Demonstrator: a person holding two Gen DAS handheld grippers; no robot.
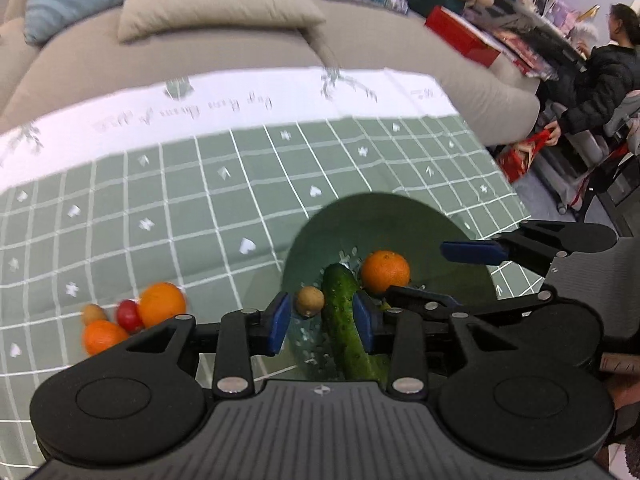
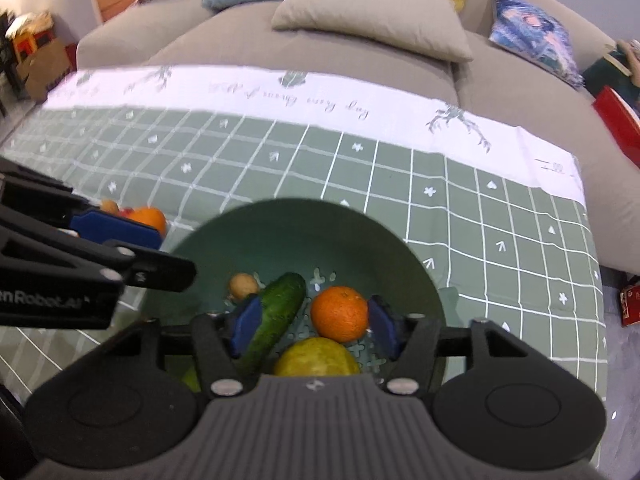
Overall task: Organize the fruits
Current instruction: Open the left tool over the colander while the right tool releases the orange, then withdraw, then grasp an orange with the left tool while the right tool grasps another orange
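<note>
A green bowl [image 1: 400, 216] [image 2: 288, 216] stands on the checked green cloth. In it lie an orange [image 1: 385, 271] [image 2: 339, 314], a cucumber [image 1: 344, 320] [image 2: 280, 308], a small brown fruit [image 1: 309, 300] [image 2: 243, 285] and a yellow-green fruit [image 2: 316, 357]. My left gripper [image 1: 322, 322] [image 2: 148, 248] hovers over the bowl's left side, open, with the brown fruit and cucumber showing below its gap. My right gripper [image 2: 314, 326] [image 1: 448, 276] hangs over the bowl's right side, open above the orange and cucumber. Neither holds anything.
A small pile of two oranges, a red fruit and a brown fruit [image 1: 132, 316] [image 2: 138, 214] lies on the cloth left of the bowl. Beyond the table stands a beige sofa [image 1: 224, 52] [image 2: 360, 52] with cushions. A person in a dark jacket [image 1: 600, 80] stands far right.
</note>
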